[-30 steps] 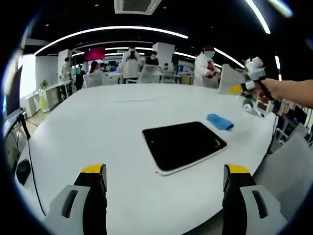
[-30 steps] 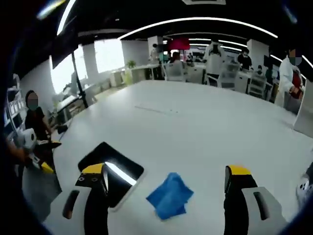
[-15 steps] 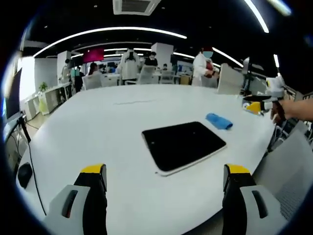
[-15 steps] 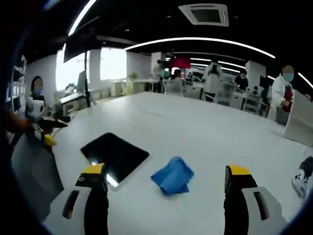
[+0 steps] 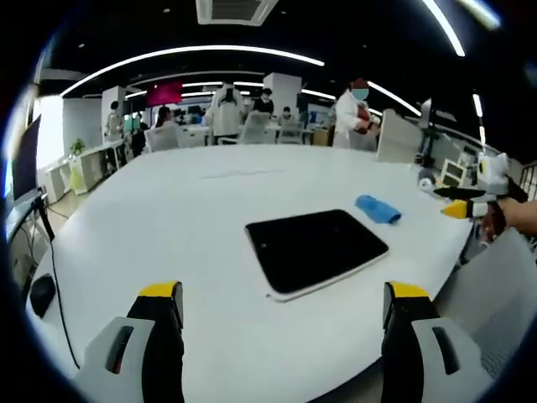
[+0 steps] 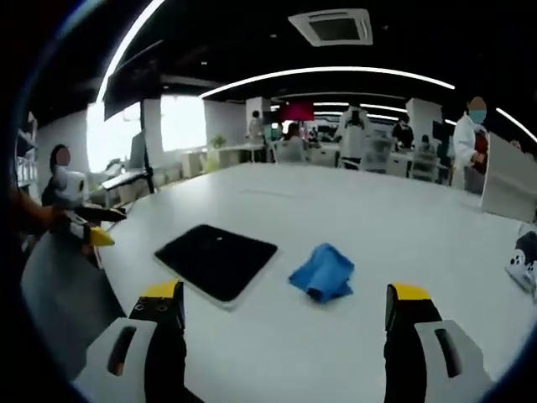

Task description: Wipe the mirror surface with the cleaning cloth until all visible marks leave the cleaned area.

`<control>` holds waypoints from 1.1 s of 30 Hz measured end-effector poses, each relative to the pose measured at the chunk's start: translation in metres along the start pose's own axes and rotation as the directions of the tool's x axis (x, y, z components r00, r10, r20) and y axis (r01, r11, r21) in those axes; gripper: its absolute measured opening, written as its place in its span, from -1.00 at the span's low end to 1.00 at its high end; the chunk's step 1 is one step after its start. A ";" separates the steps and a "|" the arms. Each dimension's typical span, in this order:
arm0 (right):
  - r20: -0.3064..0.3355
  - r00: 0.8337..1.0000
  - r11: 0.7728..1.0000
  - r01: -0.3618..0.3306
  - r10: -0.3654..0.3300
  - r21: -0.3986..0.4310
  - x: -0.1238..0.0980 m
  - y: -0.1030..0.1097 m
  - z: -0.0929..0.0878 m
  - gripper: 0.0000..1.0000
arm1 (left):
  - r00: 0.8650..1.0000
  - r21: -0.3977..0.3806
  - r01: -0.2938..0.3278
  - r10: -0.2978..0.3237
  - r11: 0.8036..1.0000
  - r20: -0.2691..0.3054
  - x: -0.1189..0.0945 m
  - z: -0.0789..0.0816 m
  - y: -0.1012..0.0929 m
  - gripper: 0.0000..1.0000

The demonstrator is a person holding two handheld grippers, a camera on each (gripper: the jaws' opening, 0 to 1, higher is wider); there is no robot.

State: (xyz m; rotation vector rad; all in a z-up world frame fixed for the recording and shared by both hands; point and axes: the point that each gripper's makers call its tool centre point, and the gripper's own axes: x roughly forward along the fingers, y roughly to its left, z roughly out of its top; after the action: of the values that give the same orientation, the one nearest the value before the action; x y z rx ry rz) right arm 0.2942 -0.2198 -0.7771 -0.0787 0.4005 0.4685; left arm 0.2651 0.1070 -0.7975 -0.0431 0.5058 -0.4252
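Mirror (image 5: 316, 248) lies flat on your white table (image 5: 168, 218), a dark rounded rectangle with a thin pale edge, its face nearly black and showing no marks you could pick out at this size. In the right gripper view the same mirror (image 6: 216, 259) sits left of centre, with a small pale glint near its middle. Just beside it, apart from its edge, the cleaning cloth (image 6: 323, 273) rests in a crumpled blue heap; in the left gripper view the cloth (image 5: 377, 208) lies past the mirror's far right corner.

Your left gripper (image 5: 283, 315) hangs over the near table edge, jaws spread wide with nothing between them — well short of the mirror. Your right gripper (image 6: 284, 317) is likewise spread and empty, above the table in front of mirror and cloth.

Beyond the table, people (image 5: 352, 113) stand among desks under long ceiling lights (image 5: 193, 54).
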 end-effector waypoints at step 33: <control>-0.043 0.999 1.000 0.028 -0.027 0.011 0.006 -0.012 -0.010 1.00 | 1.000 0.072 0.005 -0.005 0.997 0.001 0.008 0.006 -0.001 0.99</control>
State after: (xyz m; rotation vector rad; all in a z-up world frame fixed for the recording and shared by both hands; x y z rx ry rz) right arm 0.3014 -0.2297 -0.7887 -0.0829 0.4440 0.4376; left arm 0.2733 0.1022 -0.7960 0.0248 0.4886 -0.4477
